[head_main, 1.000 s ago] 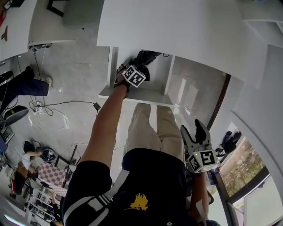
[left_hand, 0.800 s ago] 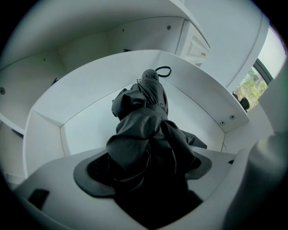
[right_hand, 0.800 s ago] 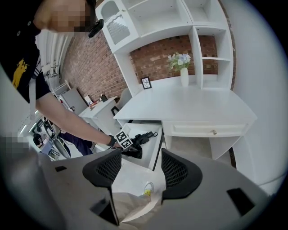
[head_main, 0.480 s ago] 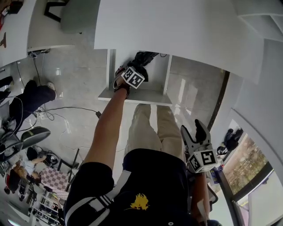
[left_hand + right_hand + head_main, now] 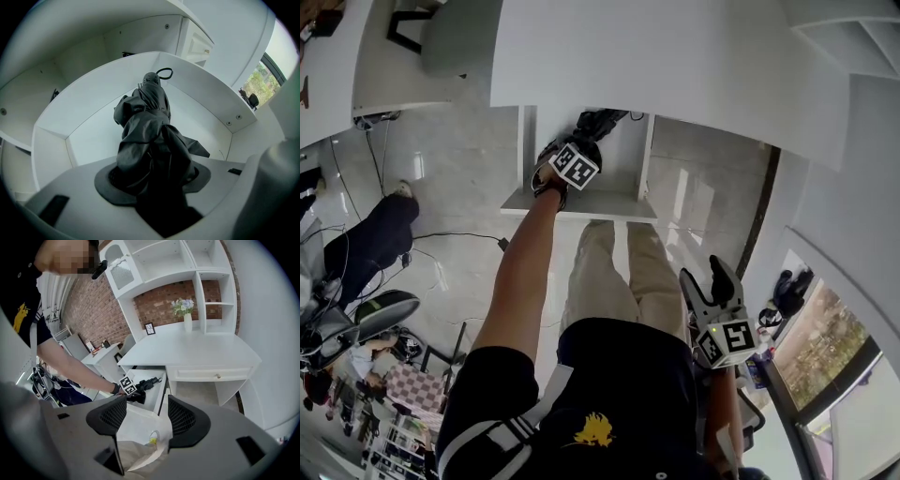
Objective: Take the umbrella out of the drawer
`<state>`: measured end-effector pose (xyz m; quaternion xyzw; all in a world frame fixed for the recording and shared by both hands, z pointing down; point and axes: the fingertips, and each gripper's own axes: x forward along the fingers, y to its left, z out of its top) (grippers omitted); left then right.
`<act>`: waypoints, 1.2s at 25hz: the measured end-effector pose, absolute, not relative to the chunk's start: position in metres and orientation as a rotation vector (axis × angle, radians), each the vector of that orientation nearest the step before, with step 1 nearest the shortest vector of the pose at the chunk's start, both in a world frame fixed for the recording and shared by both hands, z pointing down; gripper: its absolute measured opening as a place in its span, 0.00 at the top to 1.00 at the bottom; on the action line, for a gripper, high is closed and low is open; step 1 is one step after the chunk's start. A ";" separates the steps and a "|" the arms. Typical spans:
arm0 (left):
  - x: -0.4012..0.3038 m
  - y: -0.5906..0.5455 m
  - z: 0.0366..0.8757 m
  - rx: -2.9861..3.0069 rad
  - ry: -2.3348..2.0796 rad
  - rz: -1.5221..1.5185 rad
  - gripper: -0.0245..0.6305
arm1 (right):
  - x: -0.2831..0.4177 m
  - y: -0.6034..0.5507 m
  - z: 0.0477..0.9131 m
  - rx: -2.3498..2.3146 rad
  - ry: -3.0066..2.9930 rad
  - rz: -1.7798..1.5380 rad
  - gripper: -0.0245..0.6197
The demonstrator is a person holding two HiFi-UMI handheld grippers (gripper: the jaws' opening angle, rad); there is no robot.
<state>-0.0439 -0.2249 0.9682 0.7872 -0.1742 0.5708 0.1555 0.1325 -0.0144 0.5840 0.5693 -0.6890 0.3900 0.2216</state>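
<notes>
A folded black umbrella (image 5: pixel 600 121) lies in the pulled-out white drawer (image 5: pixel 581 202), its wrist loop at the far end (image 5: pixel 164 72). My left gripper (image 5: pixel 582 142) reaches down into the drawer. Its jaws have just been closing, and their pads now press on the umbrella's bunched fabric (image 5: pixel 147 136) from both sides. The right gripper view shows that gripper's marker cube (image 5: pixel 128 385) beside the umbrella (image 5: pixel 146 382). My right gripper (image 5: pixel 707 276) hangs open by my right hip, nothing between its fingers (image 5: pixel 142 416).
The drawer belongs to a white desk (image 5: pixel 675 56) with a shut drawer (image 5: pixel 211 373) beside it, a flower vase (image 5: pixel 187 315) and shelves above. My legs (image 5: pixel 614 272) stand just in front of the drawer. A bystander (image 5: pixel 370 239) and cables are on the floor at left.
My left gripper stays on the umbrella in the drawer and the right one hangs still. The head view has drifted slightly. The bystander at left has walked across the floor.
</notes>
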 end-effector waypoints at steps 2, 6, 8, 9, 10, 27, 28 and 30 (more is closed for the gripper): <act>-0.044 -0.223 0.967 2.260 -0.486 1.658 0.60 | 0.135 -0.013 0.582 1.577 -1.905 1.071 0.50; -0.044 -0.222 0.967 2.271 -0.471 1.706 0.61 | 0.140 -0.013 0.578 1.591 -1.907 1.055 0.50; -0.042 -0.221 0.964 2.275 -0.466 1.724 0.61 | 0.144 -0.011 0.575 1.598 -1.911 1.049 0.50; -0.042 -0.219 0.963 2.275 -0.462 1.734 0.61 | 0.146 -0.009 0.573 1.600 -1.913 1.047 0.50; -0.042 -0.217 0.961 2.274 -0.458 1.744 0.61 | 0.148 -0.008 0.571 1.602 -1.915 1.046 0.50; -0.038 -0.210 0.906 2.293 -0.441 1.807 0.62 | 0.172 -0.027 0.525 1.696 -2.001 0.938 0.51; -0.037 -0.209 0.903 2.293 -0.442 1.805 0.62 | 0.174 -0.028 0.522 1.702 -2.006 0.932 0.51; -0.036 -0.205 0.897 2.296 -0.439 1.804 0.63 | 0.175 -0.030 0.517 1.710 -2.013 0.921 0.51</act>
